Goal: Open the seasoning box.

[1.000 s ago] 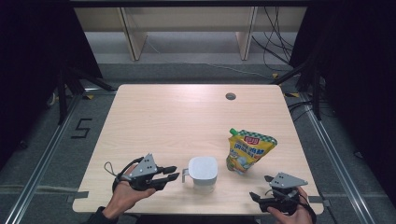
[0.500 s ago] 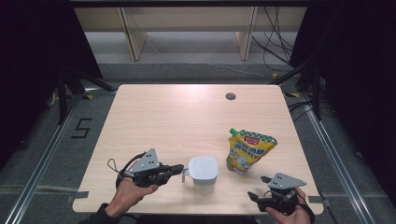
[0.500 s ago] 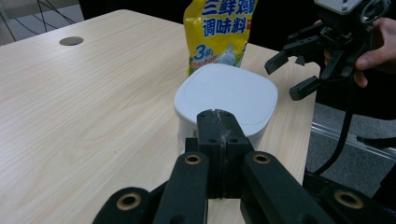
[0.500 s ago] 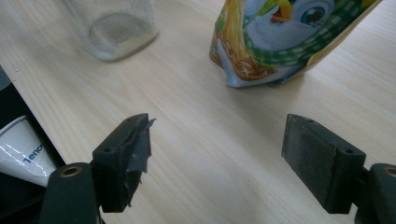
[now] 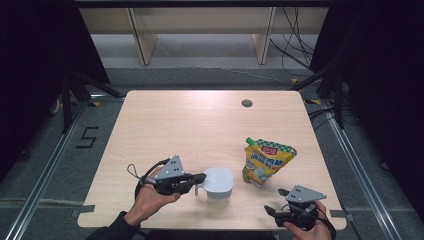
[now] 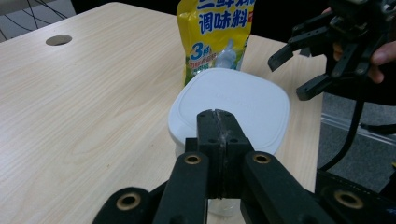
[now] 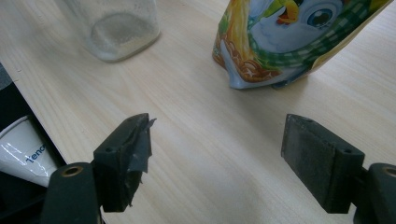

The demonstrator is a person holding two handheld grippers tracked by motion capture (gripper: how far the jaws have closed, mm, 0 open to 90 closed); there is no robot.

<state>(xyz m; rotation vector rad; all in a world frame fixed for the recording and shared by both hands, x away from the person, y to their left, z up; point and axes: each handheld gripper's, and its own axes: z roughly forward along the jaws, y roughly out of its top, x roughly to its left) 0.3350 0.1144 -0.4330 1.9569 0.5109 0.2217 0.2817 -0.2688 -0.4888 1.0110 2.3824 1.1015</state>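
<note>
As seen in the high view, a pale wooden table (image 5: 190, 125) is recorded with a round hole (image 5: 247, 103) at about 1 o'clock. A white-lidded container (image 5: 218, 182) is placed at 6 o'clock, near the front edge, and a yellow seasoning pouch (image 5: 265, 160) is stood at 4 o'clock, just beside it. The left gripper (image 5: 197, 178) is held at 7 o'clock with its tip at the container's lid edge; whether contact is made cannot be told. The right gripper (image 5: 272, 210) is held at 5 o'clock, apart from both items.

In the left gripper view, the jaws are seen pressed together with nothing between them, directed at the white lid (image 6: 233, 105). The pouch (image 6: 217, 35) is seen upright behind the container, and the other gripper (image 6: 303, 60) is noted at 2 o'clock with jaws apart.

In the right gripper view, the jaws are shown spread wide above bare tabletop. The pouch base (image 7: 280, 56) is noted at 1 o'clock, the container's clear body (image 7: 116, 28) at 11 o'clock, and a paper cup (image 7: 23, 149) off the table at 8 o'clock.

Risk, judged: the container could be pushed or tipped towards the pouch if the closed left jaws are driven forward against it; the pouch, lightly balanced, could be toppled by a glancing approach from the right.
</note>
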